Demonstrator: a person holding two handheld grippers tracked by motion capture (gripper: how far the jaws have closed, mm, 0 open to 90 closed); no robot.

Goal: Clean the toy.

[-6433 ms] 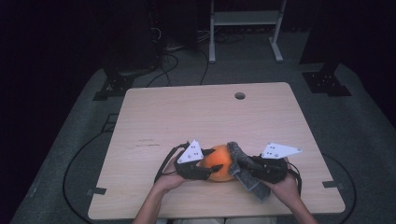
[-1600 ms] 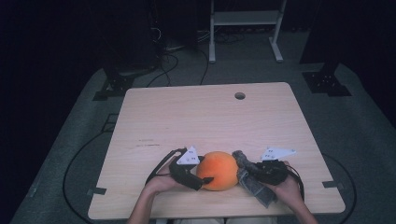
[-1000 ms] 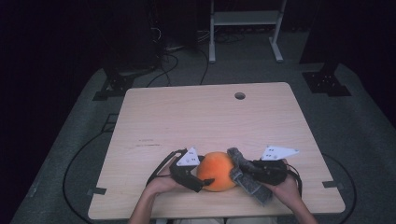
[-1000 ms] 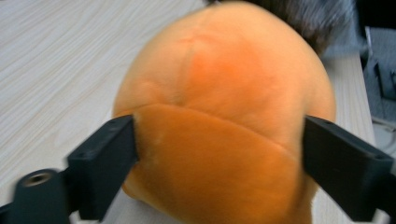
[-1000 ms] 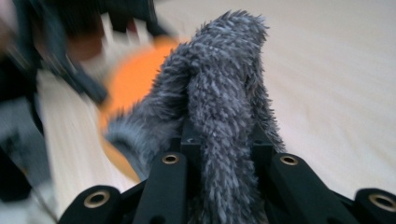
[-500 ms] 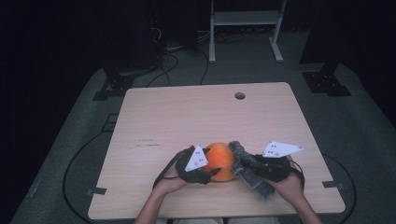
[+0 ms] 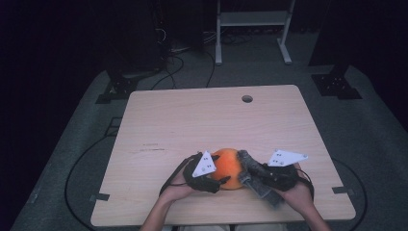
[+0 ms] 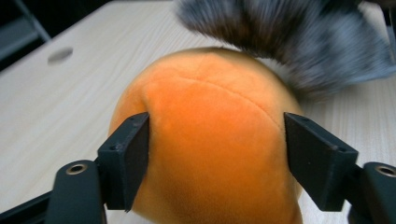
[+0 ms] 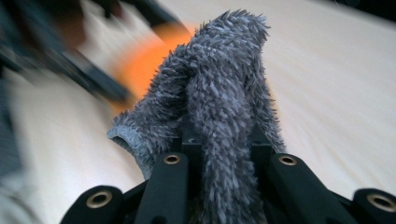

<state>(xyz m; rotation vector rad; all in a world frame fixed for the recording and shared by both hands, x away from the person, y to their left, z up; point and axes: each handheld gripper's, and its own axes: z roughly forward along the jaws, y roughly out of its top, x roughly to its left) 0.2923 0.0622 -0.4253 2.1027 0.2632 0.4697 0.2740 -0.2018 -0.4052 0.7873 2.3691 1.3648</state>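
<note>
An orange plush ball (image 7: 231,167) sits near the table's front edge. My left gripper (image 7: 220,172) reaches in from the ball's left, and its jaws have just been opening a little. In the left gripper view the ball (image 8: 210,140) is between the two pads (image 8: 128,163), which both press into the plush. My right gripper (image 7: 257,180) is shut on a grey fuzzy sock (image 7: 249,172) that leans against the ball's right side. In the right gripper view the sock (image 9: 219,93) stands up from the shut jaws of the right gripper (image 9: 219,163), with the orange ball blurred behind it.
The light wooden table (image 7: 202,120) has a small round hole (image 7: 247,98) near its far edge. Cables trail from both grippers over the front edge. Beyond the table are a dark floor, cables and a white metal stand (image 7: 250,29).
The left gripper has shifted right, and its jaws went from wide apart beside the ball to closed around it. The right gripper with the sock lifted slightly against the ball.
</note>
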